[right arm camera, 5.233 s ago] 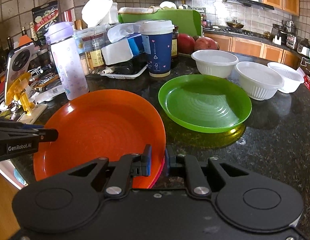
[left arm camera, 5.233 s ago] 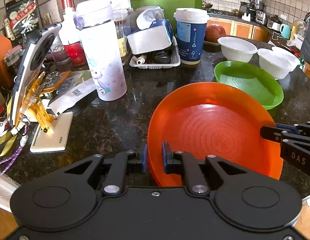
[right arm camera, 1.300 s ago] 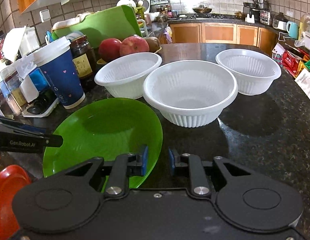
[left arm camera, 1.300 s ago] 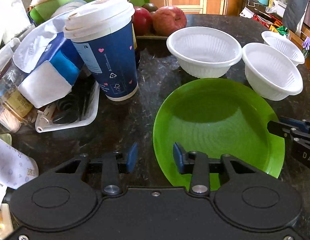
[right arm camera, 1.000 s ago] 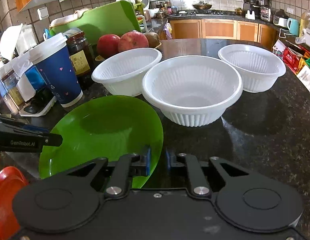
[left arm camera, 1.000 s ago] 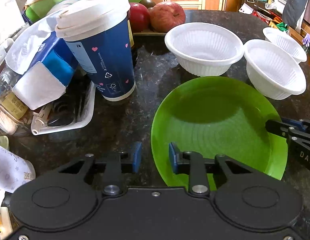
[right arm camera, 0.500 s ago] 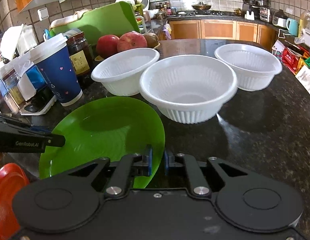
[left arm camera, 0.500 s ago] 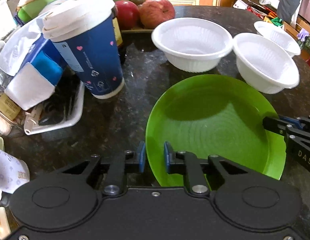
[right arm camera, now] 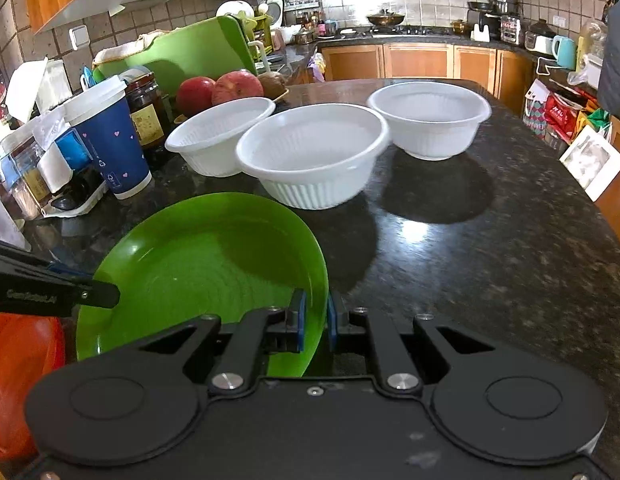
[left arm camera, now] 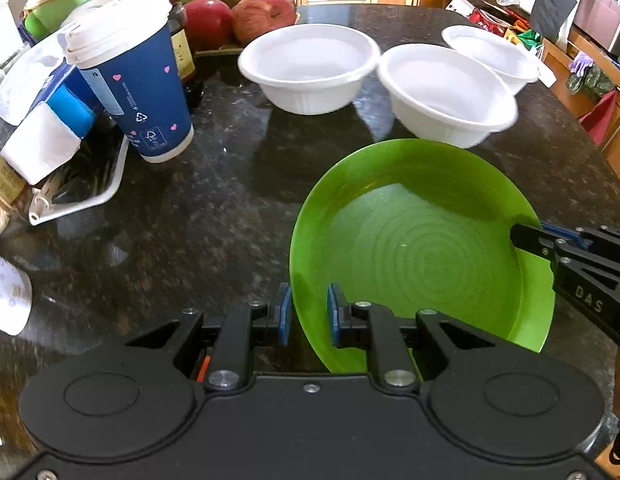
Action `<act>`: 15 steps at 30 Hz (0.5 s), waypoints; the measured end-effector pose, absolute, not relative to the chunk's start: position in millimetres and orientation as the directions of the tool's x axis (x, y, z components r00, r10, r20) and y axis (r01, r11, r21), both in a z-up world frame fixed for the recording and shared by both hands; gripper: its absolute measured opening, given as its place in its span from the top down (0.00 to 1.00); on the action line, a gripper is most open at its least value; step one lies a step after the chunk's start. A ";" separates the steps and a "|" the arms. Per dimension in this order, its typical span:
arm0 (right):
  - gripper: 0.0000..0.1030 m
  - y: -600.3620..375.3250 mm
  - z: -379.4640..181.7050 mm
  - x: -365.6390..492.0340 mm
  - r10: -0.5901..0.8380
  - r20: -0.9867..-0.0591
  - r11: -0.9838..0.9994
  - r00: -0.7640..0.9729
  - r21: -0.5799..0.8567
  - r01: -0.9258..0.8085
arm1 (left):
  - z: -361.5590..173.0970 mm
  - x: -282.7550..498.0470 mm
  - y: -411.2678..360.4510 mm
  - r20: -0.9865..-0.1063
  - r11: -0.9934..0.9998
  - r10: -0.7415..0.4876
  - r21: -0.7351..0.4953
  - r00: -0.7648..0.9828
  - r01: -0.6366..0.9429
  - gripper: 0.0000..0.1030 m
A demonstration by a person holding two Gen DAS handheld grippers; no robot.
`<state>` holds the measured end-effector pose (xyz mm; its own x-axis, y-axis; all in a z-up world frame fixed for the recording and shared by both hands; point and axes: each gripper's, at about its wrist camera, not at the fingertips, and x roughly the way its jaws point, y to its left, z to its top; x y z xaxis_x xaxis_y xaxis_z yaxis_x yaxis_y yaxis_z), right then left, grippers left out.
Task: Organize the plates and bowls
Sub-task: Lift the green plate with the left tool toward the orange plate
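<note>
An orange plate (right arm camera: 22, 384), cut off at far left, shows only in the right wrist view. The left gripper (left arm camera: 308, 314) and right gripper (right arm camera: 316, 322) each pinch opposite rims of the green plate (left arm camera: 422, 248), now tilted off the tabletop (left arm camera: 190, 220); half a second ago it lay flat.

A blue paper cup (left arm camera: 130, 80) stands near red apples (left arm camera: 238, 16) on the dark granite counter (left arm camera: 190, 220).

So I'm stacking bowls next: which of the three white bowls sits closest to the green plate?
The middle bowl, its rim almost over the green plate's far edge; the other two sit farther back.
</note>
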<state>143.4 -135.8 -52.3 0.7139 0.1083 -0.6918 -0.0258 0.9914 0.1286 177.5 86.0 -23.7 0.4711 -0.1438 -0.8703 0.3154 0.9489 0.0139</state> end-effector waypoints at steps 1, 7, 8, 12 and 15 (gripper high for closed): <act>0.87 -138.3 -52.2 140.8 0.109 -0.691 0.991 0.715 0.129 -0.026 | -22.5 173.3 83.4 -0.869 0.950 -0.139 0.018 0.475 0.312 0.76; 0.87 -156.4 -51.6 125.2 0.116 -0.688 0.991 0.716 0.133 -0.032 | -25.0 150.9 65.9 -0.868 0.955 -0.120 0.032 0.483 0.295 0.76; 0.87 -159.9 -51.6 122.6 0.116 -0.688 0.991 0.716 0.132 -0.034 | -26.1 147.7 63.8 -0.870 0.956 -0.120 0.028 0.478 0.291 0.76; 0.87 -170.8 -52.5 115.4 0.129 -0.693 0.990 0.710 0.136 -0.047 | -28.4 134.6 58.3 -0.873 0.964 -0.126 0.004 0.471 0.265 0.76; 0.87 -176.2 -54.4 110.9 0.143 -0.697 0.988 0.702 0.136 -0.067 | -32.2 126.2 55.5 -0.872 0.972 -0.121 -0.007 0.474 0.236 0.76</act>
<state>110.9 -176.2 -54.4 0.7023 0.1433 -0.6973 -0.0670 0.9885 0.1356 126.2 55.5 -32.2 0.4738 -0.1214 -0.8722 0.2361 0.9717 -0.0070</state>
